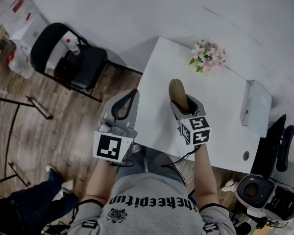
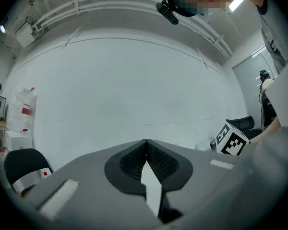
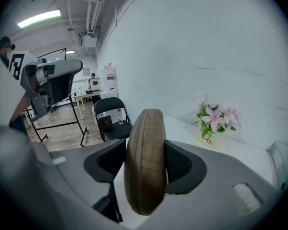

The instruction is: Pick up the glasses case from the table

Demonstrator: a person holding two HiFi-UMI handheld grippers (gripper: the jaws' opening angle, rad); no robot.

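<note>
The glasses case (image 1: 178,92) is an olive-brown oval shell, held on edge above the white table (image 1: 220,126). My right gripper (image 1: 182,101) is shut on the glasses case (image 3: 145,159), whose upper end sticks out past the jaws in the right gripper view. My left gripper (image 1: 129,102) is raised off the table's left edge, over the wooden floor. In the left gripper view its jaws (image 2: 146,150) meet with nothing between them and point at a bare white wall.
A small pot of pink flowers (image 1: 208,56) stands at the table's far edge. A flat grey box (image 1: 256,106) lies at the table's right side. A black folding chair (image 1: 71,58) stands on the floor to the left, and an office chair (image 1: 279,143) sits beyond the table's right edge.
</note>
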